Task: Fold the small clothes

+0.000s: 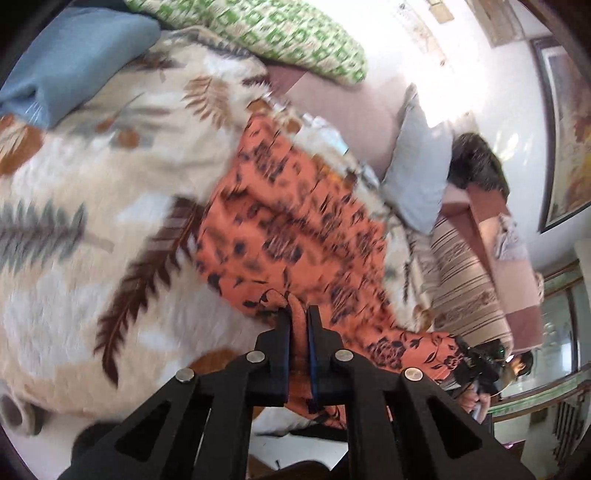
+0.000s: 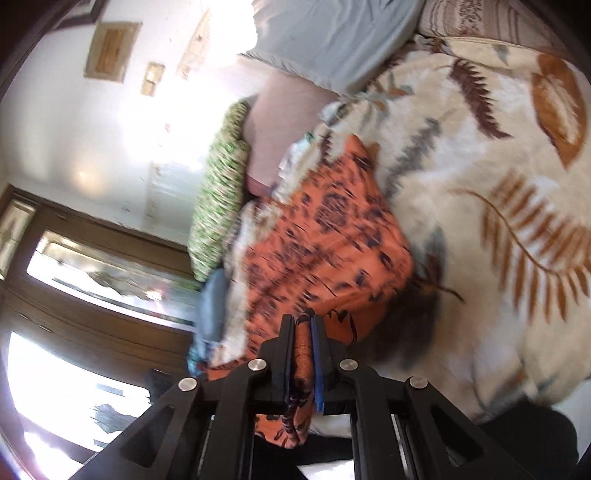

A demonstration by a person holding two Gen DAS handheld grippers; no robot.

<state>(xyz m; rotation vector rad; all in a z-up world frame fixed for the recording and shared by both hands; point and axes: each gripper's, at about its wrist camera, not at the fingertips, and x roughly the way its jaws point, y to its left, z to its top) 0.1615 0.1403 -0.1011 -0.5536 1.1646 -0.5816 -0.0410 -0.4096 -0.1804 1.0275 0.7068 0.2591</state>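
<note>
The left gripper (image 1: pixel 298 314) has its fingers pressed together on an edge of the orange garment (image 1: pixel 295 221) — the cloth runs between the pads and spreads out ahead of the fingertips over the leaf-patterned blanket (image 1: pixel 92 184). The right gripper (image 2: pixel 303 321) also pinches a bunched edge of this garment (image 2: pixel 325 236); the rest lies ahead of its fingers, the blanket (image 2: pixel 480 184) to their right.

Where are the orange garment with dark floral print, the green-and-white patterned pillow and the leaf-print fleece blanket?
orange garment with dark floral print (image 1: pixel 295 229): left wrist view, middle of cloth.
green-and-white patterned pillow (image 1: pixel 280 33): left wrist view, its top face.
leaf-print fleece blanket (image 2: pixel 480 229): right wrist view, bare patch.
</note>
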